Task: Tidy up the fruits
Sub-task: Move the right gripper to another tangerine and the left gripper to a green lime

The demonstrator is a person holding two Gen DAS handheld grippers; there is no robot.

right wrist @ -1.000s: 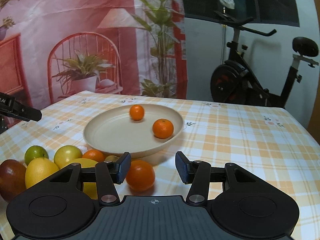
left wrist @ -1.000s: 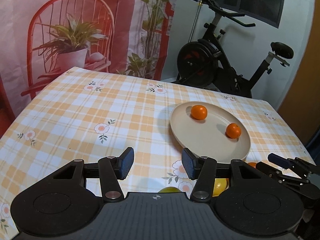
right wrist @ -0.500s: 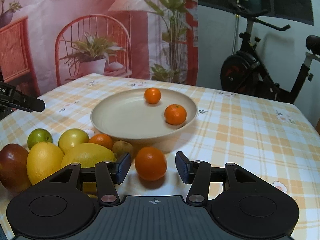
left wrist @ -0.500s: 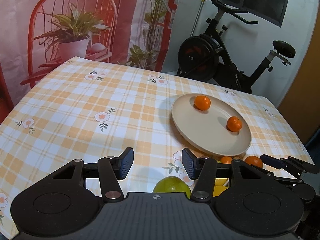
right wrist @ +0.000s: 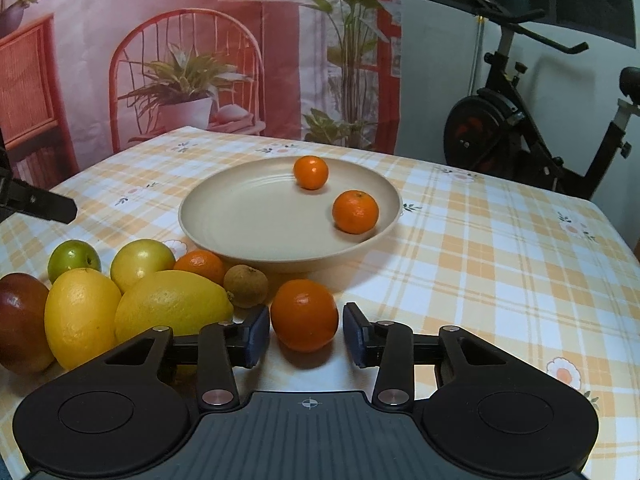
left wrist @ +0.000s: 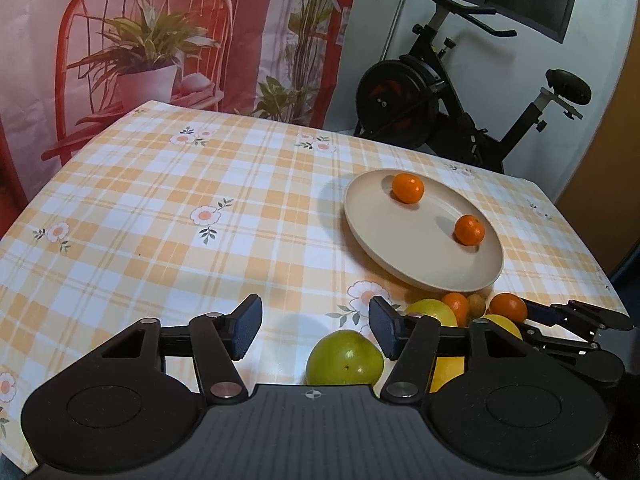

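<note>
A beige plate (right wrist: 240,220) (left wrist: 372,224) on the checked tablecloth holds two small oranges (right wrist: 311,172) (right wrist: 355,211). My right gripper (right wrist: 306,336) is open, its pads either side of a loose orange (right wrist: 304,314) that sits on the cloth, not touching it. A pile of fruit lies left of it: two lemons (right wrist: 82,312) (right wrist: 172,306), a yellow-green fruit (right wrist: 142,258), a green fruit (right wrist: 74,255), a dark red fruit (right wrist: 20,316), a small orange (right wrist: 200,265) and a brown fruit (right wrist: 245,285). My left gripper (left wrist: 314,326) is open and empty above a green fruit (left wrist: 344,358).
An exercise bike (left wrist: 440,92) stands behind the table's far edge. A printed backdrop (right wrist: 180,60) hangs at the far left. My right gripper shows at the right of the left wrist view (left wrist: 576,320). Bare cloth lies to the plate's right (right wrist: 500,260).
My right gripper has come forward and down, so the loose orange now sits between its pads. My left gripper has drawn back and up, bringing the green fruit and the pile into its view.
</note>
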